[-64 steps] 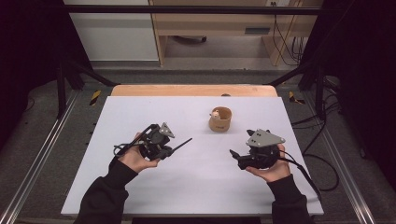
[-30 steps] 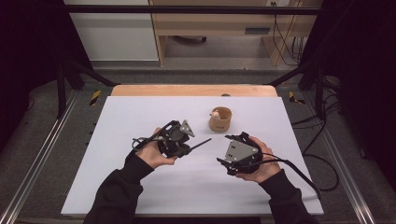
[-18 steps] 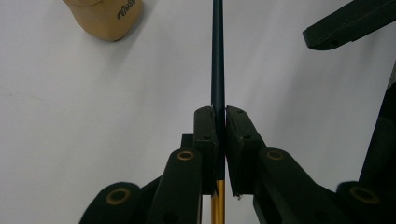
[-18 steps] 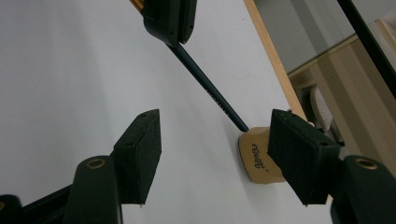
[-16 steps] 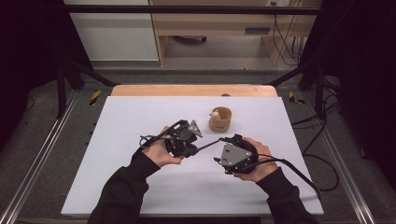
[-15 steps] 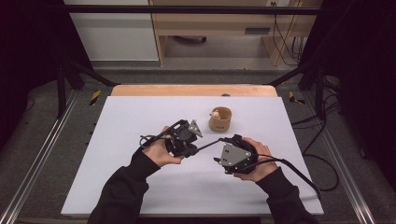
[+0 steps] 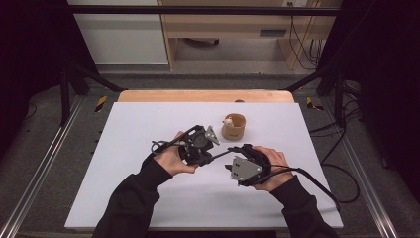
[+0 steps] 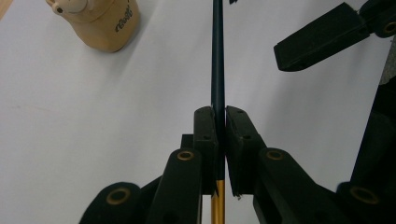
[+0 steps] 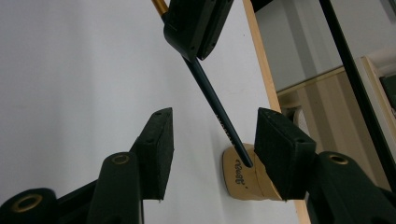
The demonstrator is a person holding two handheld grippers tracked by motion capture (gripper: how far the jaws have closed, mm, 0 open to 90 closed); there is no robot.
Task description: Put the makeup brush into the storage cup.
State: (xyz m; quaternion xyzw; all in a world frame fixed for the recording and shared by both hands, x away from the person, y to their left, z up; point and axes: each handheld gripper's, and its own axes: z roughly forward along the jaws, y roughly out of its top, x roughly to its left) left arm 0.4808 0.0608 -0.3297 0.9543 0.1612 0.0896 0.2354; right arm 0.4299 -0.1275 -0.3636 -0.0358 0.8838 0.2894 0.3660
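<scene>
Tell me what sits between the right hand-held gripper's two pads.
The dark pencil's free end sits between the right hand-held gripper's pads, untouched, in the right gripper view; the left hand-held gripper clamps it.

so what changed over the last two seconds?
Both hands came together at the table's middle. The left gripper stays shut on the dark pencil. The right gripper has swung in around the pencil's free end; its jaws have just been closing, the pencil between them, pads not yet touching. The tan cup has not moved.
</scene>
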